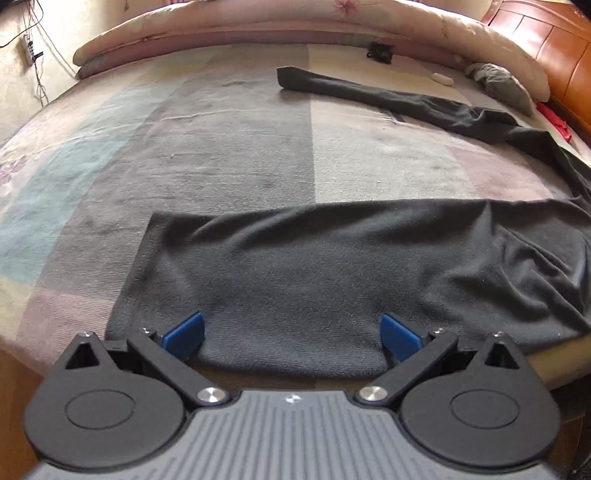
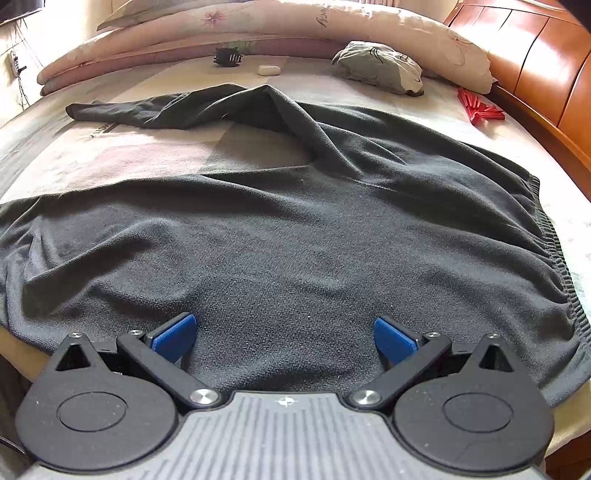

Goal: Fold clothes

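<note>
The left gripper (image 1: 293,332), with black arms and blue finger pads (image 1: 184,334), has its jaws spread wide and grips nothing. Between and just ahead of the jaws lies one leg of a pair of dark grey knit trousers (image 1: 295,266), spread flat on the pastel striped bedsheet (image 1: 221,140); whether the pads touch the cloth cannot be told. The leg's cuff end lies ahead and to the left of the jaws, and the second leg stretches away far ahead to the right.

The right gripper (image 2: 285,338) is likewise released, jaws wide apart, blue finger pads (image 2: 173,338) empty. The trousers (image 2: 295,229) fill the space between and ahead of these jaws, wrinkled, with the ribbed waistband (image 2: 554,251) curving down to the right of them. Far ahead lie a rolled pale floral quilt (image 2: 258,26), a crumpled grey-green cloth (image 2: 380,64), a small white case (image 2: 269,69) and red plastic hangers (image 2: 476,107), beside an orange-brown wooden headboard (image 2: 535,66).
</note>
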The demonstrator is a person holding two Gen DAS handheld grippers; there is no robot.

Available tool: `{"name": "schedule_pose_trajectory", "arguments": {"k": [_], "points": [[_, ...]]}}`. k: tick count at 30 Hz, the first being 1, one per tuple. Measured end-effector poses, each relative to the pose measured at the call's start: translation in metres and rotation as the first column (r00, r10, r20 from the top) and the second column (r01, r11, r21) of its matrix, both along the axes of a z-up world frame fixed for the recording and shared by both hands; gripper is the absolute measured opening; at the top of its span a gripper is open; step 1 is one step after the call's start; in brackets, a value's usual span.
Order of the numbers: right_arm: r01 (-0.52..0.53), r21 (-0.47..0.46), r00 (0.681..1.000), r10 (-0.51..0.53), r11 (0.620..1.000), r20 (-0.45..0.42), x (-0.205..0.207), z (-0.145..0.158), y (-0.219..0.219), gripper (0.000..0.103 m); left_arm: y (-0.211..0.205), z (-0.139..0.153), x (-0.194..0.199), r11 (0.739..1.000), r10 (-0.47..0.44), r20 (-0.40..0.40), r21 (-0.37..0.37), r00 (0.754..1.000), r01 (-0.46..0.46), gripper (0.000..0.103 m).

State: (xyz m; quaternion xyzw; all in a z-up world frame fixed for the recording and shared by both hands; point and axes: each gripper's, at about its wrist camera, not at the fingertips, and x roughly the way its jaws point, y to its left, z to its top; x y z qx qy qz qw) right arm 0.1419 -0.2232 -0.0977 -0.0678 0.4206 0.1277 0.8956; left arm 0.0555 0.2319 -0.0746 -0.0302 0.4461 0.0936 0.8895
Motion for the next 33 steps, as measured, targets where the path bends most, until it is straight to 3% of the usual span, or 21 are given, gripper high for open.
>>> {"name": "schedule_pose_trajectory", "arguments": {"k": [2,4,9,13,16,18,22,27,33], "points": [[0.001,-0.003,1.000,-0.001,1.000,-0.009,0.001,0.001,0.001,0.103,-0.012,0.015,0.006,0.998,-0.033,0.018,0.049,0.999,0.032,0.100],[0.000,-0.008,1.000,0.000,1.000,-0.019,0.002,0.003,0.001,0.103,-0.030,0.029,0.015,0.996,-0.080,0.056,0.049,0.995,0.077,0.100],[-0.022,-0.031,1.000,0.023,0.999,0.014,0.001,0.019,-0.005,0.103,-0.093,0.042,0.039,0.977,-0.209,0.130,-0.020,0.969,0.213,0.101],[0.020,-0.006,1.000,-0.020,1.000,0.023,0.006,0.024,-0.023,0.103,-0.152,0.024,0.056,0.938,-0.323,0.141,-0.085,0.936,0.337,0.101],[0.058,-0.017,0.998,-0.059,0.998,-0.023,0.007,0.011,-0.036,0.103,-0.176,0.000,0.067,0.944,-0.296,0.066,-0.129,0.953,0.302,0.101],[0.071,0.023,0.997,-0.070,0.997,-0.026,0.002,0.002,-0.048,0.103,-0.183,-0.011,0.068,0.954,-0.268,0.040,-0.129,0.963,0.271,0.101],[0.046,0.025,0.999,-0.046,0.999,-0.011,-0.002,-0.001,-0.050,0.103,-0.180,-0.003,0.068,0.953,-0.267,0.033,-0.143,0.963,0.269,0.101],[0.054,0.017,0.998,-0.054,0.998,-0.023,0.005,0.002,-0.043,0.103,-0.170,0.013,0.075,0.957,-0.230,0.088,-0.157,0.969,0.242,0.101],[0.050,0.004,0.998,-0.050,0.999,-0.024,0.008,0.007,-0.041,0.103,-0.166,-0.005,0.081,0.960,-0.196,0.024,-0.199,0.980,0.197,0.101]]}}
